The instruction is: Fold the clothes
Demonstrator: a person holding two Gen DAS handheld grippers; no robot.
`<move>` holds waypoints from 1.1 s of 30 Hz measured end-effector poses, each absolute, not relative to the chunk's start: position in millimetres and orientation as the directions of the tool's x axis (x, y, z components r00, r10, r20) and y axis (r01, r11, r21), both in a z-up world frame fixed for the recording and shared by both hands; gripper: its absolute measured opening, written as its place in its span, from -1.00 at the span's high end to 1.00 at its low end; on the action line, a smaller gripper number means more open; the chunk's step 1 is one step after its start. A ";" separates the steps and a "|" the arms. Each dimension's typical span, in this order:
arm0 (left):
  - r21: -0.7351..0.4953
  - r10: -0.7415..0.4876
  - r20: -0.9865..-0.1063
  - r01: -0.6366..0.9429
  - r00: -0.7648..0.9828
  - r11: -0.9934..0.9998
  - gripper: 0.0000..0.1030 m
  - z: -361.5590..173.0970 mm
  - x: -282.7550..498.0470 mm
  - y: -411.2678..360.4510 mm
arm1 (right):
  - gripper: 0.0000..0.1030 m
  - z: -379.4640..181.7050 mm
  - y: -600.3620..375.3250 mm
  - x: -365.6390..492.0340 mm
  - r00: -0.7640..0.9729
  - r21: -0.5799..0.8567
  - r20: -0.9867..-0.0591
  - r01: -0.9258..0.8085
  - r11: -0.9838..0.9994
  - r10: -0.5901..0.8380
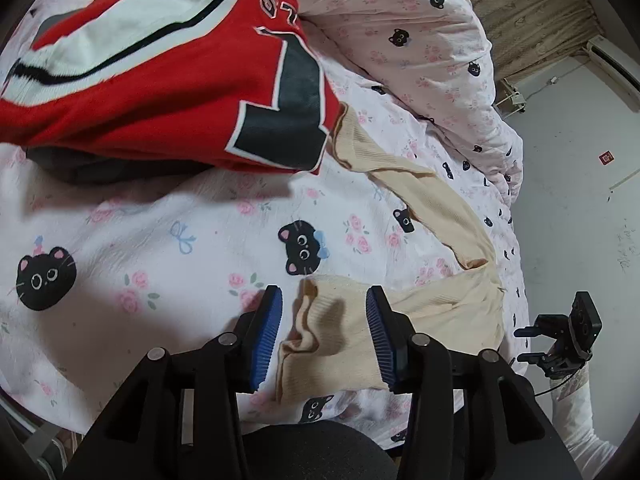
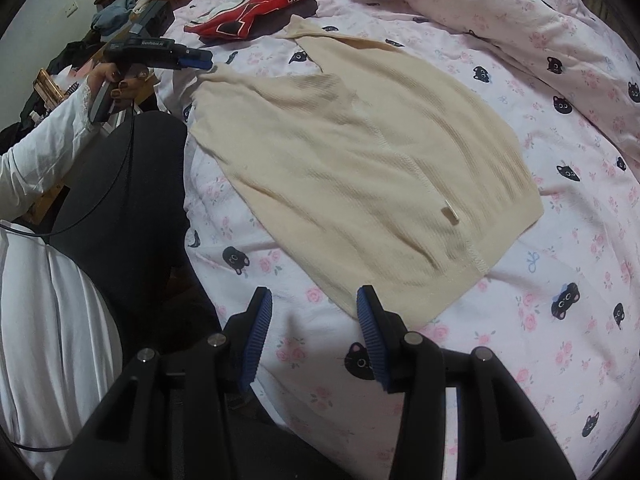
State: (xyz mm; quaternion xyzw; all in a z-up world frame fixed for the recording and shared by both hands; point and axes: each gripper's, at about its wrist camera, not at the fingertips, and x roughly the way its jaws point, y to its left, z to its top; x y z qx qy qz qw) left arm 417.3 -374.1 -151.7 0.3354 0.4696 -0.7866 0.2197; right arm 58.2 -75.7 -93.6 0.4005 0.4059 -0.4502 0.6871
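Observation:
A cream ribbed knit top (image 2: 360, 168) lies spread flat on the bed, hem toward me. In the left wrist view one end of it (image 1: 332, 344) lies bunched between the open blue pads of my left gripper (image 1: 324, 336), which hovers over it without pinching. My left gripper also shows in the right wrist view (image 2: 196, 59), held at the top's far left corner. My right gripper (image 2: 314, 332) is open and empty, just short of the hem's near corner. It also shows in the left wrist view (image 1: 532, 344), off the bed's edge.
A red, white and black jersey (image 1: 160, 80) lies crumpled at the far side of the bed (image 2: 560, 320). A bunched duvet (image 2: 500, 12) runs along the far right. My dark-clad knees (image 2: 132, 200) press against the bed's edge. Cluttered furniture (image 2: 60, 80) stands left.

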 end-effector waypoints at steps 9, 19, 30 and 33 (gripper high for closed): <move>-0.616 0.005 -0.728 0.650 -0.686 -0.445 0.19 -156.3 420.8 -378.2 | 0.10 -92.9 -80.4 60.1 0.344 0.269 -0.875 0.930 0.250 -0.340; -0.636 0.083 -0.725 0.619 -0.684 -0.461 0.19 -157.8 416.2 -393.4 | 0.10 -97.8 -77.6 61.7 0.365 0.290 -0.862 0.924 0.247 -0.351; -0.711 0.160 -0.663 0.549 -0.731 -0.439 0.08 -163.9 421.4 -408.1 | 0.10 -100.8 -71.9 58.2 0.394 0.327 -0.848 0.915 0.235 -0.354; -0.725 0.177 -0.652 0.537 -0.738 -0.431 0.08 -166.3 416.0 -407.3 | 0.10 -102.0 -72.6 57.6 0.391 0.326 -0.851 0.917 0.232 -0.351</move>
